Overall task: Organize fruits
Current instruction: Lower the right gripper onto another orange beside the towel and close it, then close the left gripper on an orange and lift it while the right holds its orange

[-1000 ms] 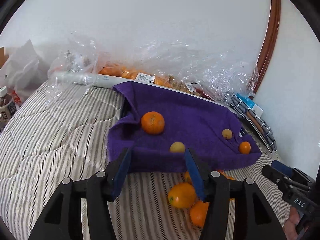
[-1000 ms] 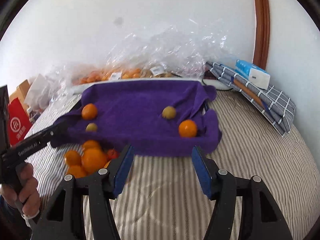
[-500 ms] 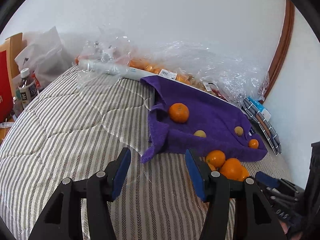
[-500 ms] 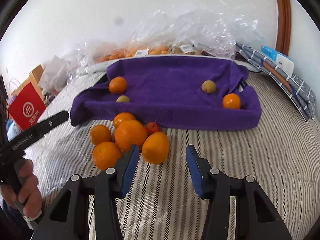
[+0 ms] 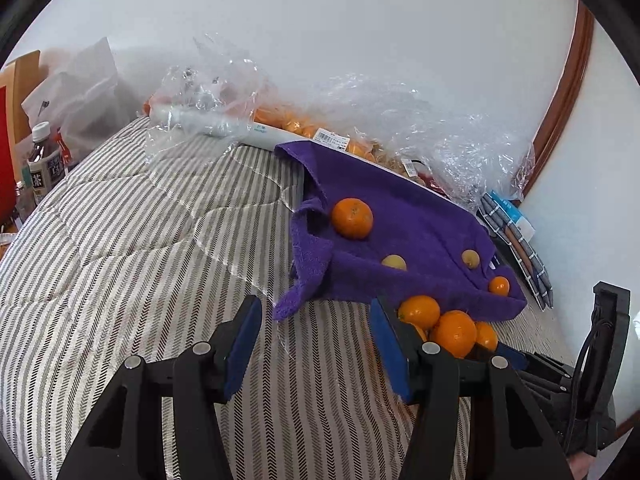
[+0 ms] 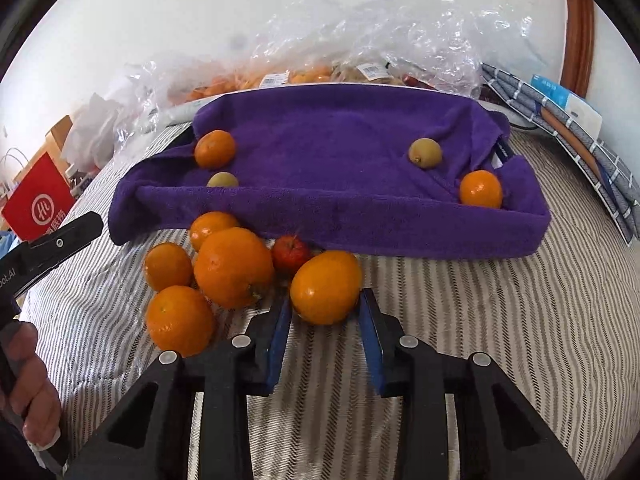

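A purple towel-lined tray (image 6: 360,216) lies on the striped bedspread and holds two oranges (image 6: 215,149) and two small yellow-green fruits (image 6: 425,153). In front of it sits a pile of several oranges (image 6: 234,267) with a small red apple (image 6: 291,254). My right gripper (image 6: 325,312) is open with its jaws on either side of the nearest orange (image 6: 326,292), close to touching. My left gripper (image 5: 314,336) is open and empty over bare bedspread, left of the pile (image 5: 452,330) and the tray (image 5: 400,216).
Crumpled clear plastic bags of fruit (image 6: 360,32) line the wall behind the tray. Folded checked cloth and a blue box (image 6: 568,108) lie at the right. A red bag (image 6: 38,204) and a bottle (image 5: 42,168) stand at the left edge.
My right gripper moved forward and narrowed around the nearest orange. My left gripper swung left, away from the pile.
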Demonstrator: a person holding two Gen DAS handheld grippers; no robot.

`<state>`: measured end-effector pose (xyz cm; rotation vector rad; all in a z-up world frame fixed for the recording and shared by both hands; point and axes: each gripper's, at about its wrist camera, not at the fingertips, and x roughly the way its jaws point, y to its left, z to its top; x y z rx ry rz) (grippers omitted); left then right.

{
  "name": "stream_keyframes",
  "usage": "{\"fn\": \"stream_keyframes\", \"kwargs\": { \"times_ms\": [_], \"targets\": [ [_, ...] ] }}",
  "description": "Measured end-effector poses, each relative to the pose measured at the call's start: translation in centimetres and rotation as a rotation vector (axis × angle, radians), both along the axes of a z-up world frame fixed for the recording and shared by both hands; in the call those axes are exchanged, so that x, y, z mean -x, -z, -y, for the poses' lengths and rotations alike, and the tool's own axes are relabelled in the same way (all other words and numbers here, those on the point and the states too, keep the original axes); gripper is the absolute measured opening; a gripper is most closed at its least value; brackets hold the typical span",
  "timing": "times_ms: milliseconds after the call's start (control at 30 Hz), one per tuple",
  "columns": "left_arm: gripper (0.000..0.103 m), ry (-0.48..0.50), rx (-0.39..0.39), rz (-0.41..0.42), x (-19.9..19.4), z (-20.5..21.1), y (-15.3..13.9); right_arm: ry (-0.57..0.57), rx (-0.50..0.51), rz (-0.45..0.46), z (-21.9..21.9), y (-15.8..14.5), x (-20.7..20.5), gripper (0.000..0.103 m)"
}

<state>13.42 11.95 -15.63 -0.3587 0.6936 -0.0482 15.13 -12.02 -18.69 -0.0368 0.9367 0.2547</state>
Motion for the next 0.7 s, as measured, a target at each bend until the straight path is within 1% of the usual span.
{"fn": "stream_keyframes", "kwargs": {
  "times_ms": [133, 200, 267, 300, 367, 467, 533, 567, 600, 633, 700],
  "targets": [
    [0.054, 0.026, -0.013, -0.004, -0.2, 0.5, 0.1, 0.020, 0.022, 0.009, 1.9, -0.1, 0.6, 0.034],
    [0.054, 0.036, -0.015, -0.006, -0.2, 0.7, 0.2, 0.022, 0.037, -0.007, 3.2, 0.0, 0.8, 0.034],
    [0.054, 0.043, -0.018, -0.006, -0.2, 0.9, 0.2, 0.008, 0.022, -0.023, 4.2, 0.1, 1.0, 0.034],
    [0.054, 0.042, -0.020, -0.006, -0.2, 1.0, 0.2, 0.009, 0.022, -0.022, 4.5, 0.0, 1.1, 0.035],
    [0.054, 0.043, -0.022, -0.009, -0.2, 1.0, 0.3, 0.026, 0.034, -0.025, 4.9, 0.0, 1.0, 0.048],
    [0.054, 0.048, -0.023, -0.014, -0.3, 1.1, 0.3, 0.040, 0.023, -0.011, 4.9, 0.1, 0.6, 0.051],
    [0.054, 0.060, -0.022, -0.019, -0.4, 1.2, 0.5, 0.045, 0.009, -0.008, 4.8, 0.0, 0.1, 0.051],
    [0.054, 0.071, -0.022, -0.022, -0.5, 1.3, 0.5, 0.054, 0.000, -0.008, 4.8, 0.1, -0.1, 0.048],
    [0.054, 0.088, -0.022, -0.025, -0.5, 1.6, 0.6, 0.063, 0.001, -0.005, 4.8, 0.0, -0.2, 0.044],
    [0.054, 0.102, -0.023, -0.023, -0.5, 1.8, 0.6, 0.070, 0.003, 0.001, 4.8, 0.0, -0.4, 0.034],
    [0.054, 0.137, -0.027, -0.014, -0.5, 2.3, 0.5, 0.077, -0.005, 0.007, 5.0, -0.1, -0.3, 0.034]
  ]
}}
